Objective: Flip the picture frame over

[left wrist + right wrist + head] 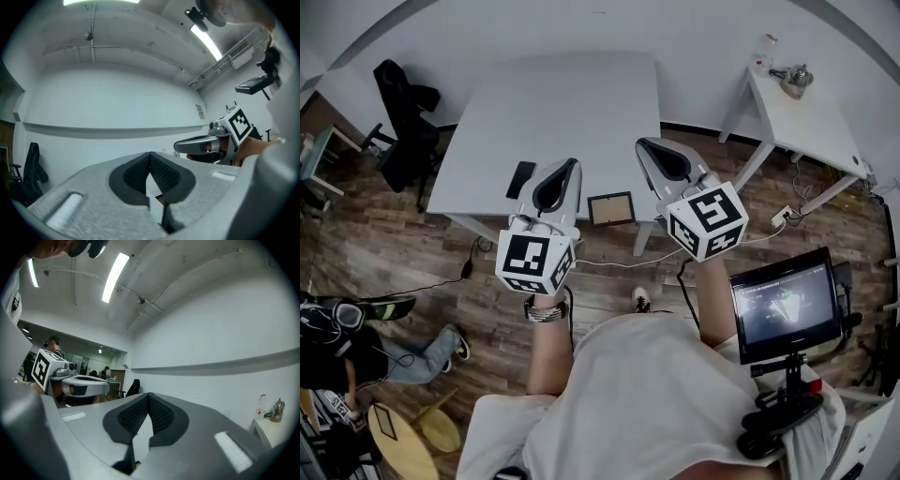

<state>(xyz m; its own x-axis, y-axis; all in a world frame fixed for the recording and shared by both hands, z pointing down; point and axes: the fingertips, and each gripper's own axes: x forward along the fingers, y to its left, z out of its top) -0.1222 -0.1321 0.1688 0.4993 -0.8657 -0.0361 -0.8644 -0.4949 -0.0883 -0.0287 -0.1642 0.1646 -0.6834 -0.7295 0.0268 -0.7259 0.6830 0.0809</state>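
I hold my left gripper [571,165] and right gripper [646,146] pressed together and empty, flanking the flat-lying picture frame [610,208] and keeping clear of it.

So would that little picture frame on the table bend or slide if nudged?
Probably stiff: the picture frame has straight, dark edges. Lying flat on the smooth white table, it would likely slide, not tip. Near the edge, it might fall off.
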